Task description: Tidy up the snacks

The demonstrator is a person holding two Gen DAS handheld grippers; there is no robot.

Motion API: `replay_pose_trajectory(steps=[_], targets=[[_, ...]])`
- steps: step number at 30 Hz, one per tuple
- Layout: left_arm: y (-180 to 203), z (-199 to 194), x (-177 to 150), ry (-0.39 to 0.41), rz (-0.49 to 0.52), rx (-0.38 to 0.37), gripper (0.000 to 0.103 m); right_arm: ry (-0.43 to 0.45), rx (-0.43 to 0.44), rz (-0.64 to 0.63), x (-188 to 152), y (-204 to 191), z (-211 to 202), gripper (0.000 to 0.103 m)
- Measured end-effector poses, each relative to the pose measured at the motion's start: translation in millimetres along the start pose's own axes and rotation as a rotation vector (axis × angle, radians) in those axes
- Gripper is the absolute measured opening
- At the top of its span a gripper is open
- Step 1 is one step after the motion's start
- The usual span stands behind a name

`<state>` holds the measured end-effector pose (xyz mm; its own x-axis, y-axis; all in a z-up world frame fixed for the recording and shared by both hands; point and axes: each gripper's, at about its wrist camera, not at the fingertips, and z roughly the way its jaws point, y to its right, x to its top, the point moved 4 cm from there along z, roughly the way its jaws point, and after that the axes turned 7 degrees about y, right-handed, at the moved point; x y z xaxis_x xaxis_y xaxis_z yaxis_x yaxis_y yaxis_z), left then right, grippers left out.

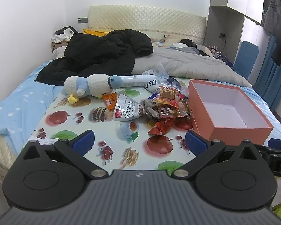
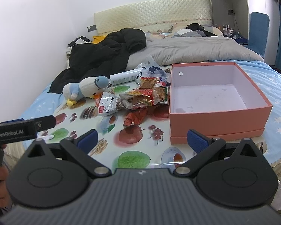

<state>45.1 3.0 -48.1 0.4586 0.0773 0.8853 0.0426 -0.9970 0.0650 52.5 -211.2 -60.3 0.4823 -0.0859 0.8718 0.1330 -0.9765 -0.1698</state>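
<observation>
A pile of snack packets [image 1: 166,105] lies on a fruit-print mat [image 1: 95,150] on the bed; it also shows in the right wrist view [image 2: 144,97]. A white shrimp-chip bag [image 1: 125,110] lies at the pile's left, and a red-orange packet [image 1: 161,127] at its near side. An empty pink box [image 1: 234,129] stands to the right, also seen in the right wrist view [image 2: 215,120]. My left gripper [image 1: 139,142] is open and empty, short of the pile. My right gripper [image 2: 142,139] is open and empty, near the box's front left corner.
A plush penguin [image 1: 88,88] and a white cylinder [image 1: 138,80] lie behind the snacks. A black coat [image 1: 103,56] and grey quilt [image 1: 187,63] cover the bed further back. The left gripper's body [image 2: 22,127] shows at the right wrist view's left edge.
</observation>
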Motion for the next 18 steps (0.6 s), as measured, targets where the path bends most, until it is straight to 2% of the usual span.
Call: replay_pose_trajectory(steps=[18], targets=[[5.9,-1.0,-2.5,0.003,0.006,-0.006,0.103,0.011,-0.016,0.002,-4.3,3.8,-4.1,0.103]])
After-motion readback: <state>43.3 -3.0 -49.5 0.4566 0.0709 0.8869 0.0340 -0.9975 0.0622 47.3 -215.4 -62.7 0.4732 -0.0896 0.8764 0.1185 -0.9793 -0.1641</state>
